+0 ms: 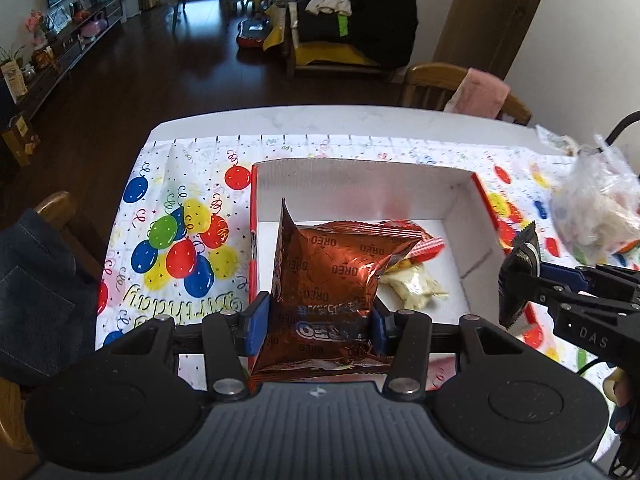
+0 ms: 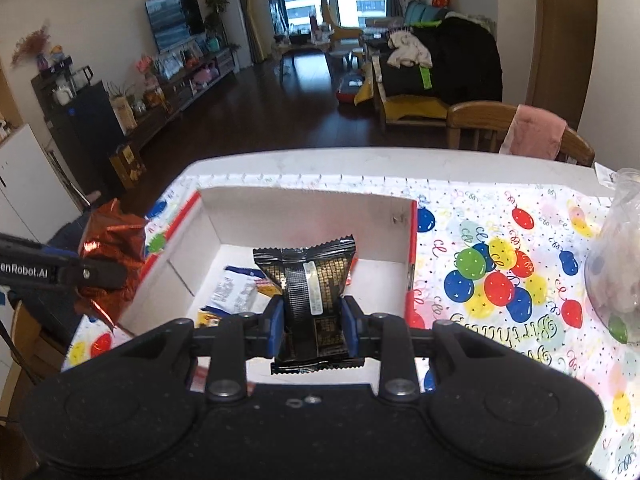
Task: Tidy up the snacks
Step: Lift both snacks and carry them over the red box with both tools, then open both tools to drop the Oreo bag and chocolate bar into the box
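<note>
My left gripper (image 1: 320, 316) is shut on a copper Oreo packet (image 1: 332, 268), held upright above the near edge of a white box with a red rim (image 1: 360, 184). My right gripper (image 2: 314, 320) is shut on a black snack packet (image 2: 312, 280), held over the same box (image 2: 304, 208). In the box lie a pale yellow snack (image 1: 416, 286), a red striped packet (image 1: 430, 246) and a blue-and-white packet (image 2: 236, 288). In the left wrist view the black packet (image 1: 516, 280) shows edge-on at the box's right side. The right wrist view has the Oreo packet (image 2: 112, 240) to the left of the box.
The box stands on a balloon-print birthday tablecloth (image 1: 180, 248) over a white table (image 1: 320, 120). A clear plastic bag of snacks (image 1: 596, 216) sits at the right. A wooden chair with a pink cloth (image 2: 536, 136) stands at the far side, and another chair with denim (image 1: 36, 280) at the left.
</note>
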### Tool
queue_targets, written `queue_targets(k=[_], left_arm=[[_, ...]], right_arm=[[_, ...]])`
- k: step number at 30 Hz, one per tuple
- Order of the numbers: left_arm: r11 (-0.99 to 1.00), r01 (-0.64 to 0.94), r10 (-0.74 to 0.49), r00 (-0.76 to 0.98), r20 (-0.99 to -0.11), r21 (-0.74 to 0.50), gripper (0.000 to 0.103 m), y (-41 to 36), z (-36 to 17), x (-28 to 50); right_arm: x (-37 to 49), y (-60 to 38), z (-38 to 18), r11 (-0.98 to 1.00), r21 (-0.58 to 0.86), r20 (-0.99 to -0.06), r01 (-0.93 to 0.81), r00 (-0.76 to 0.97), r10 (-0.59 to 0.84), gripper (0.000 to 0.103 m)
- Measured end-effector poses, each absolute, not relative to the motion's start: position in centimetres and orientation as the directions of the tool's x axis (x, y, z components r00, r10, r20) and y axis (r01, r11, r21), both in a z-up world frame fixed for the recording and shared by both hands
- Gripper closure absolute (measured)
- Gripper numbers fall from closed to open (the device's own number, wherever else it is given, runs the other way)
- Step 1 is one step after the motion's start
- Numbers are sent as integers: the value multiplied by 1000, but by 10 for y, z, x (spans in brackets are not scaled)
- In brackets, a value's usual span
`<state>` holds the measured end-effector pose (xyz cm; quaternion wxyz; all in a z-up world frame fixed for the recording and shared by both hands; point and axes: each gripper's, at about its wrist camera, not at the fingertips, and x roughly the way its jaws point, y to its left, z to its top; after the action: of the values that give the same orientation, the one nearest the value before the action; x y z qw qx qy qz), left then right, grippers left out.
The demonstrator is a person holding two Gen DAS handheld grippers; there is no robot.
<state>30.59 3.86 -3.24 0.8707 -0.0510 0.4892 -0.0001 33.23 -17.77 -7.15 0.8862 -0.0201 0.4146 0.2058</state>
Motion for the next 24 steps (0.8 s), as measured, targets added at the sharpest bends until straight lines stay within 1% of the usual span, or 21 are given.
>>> queue_targets(k=[8,12,24], left_arm=[[997,-83,44,458,-888,6,54,29,-60,354],[996,-88,38,407,-913,2,54,27,-74,374],[996,-58,78,294,-953,63,54,13,-108,414]], right_arm=[[358,-164,-96,901,78,-799,-427,514,312,74],[368,-156,-109,887,73,-825,-455,472,310,74],[370,-133,-139,825,67,-882,-561,352,312,74]])
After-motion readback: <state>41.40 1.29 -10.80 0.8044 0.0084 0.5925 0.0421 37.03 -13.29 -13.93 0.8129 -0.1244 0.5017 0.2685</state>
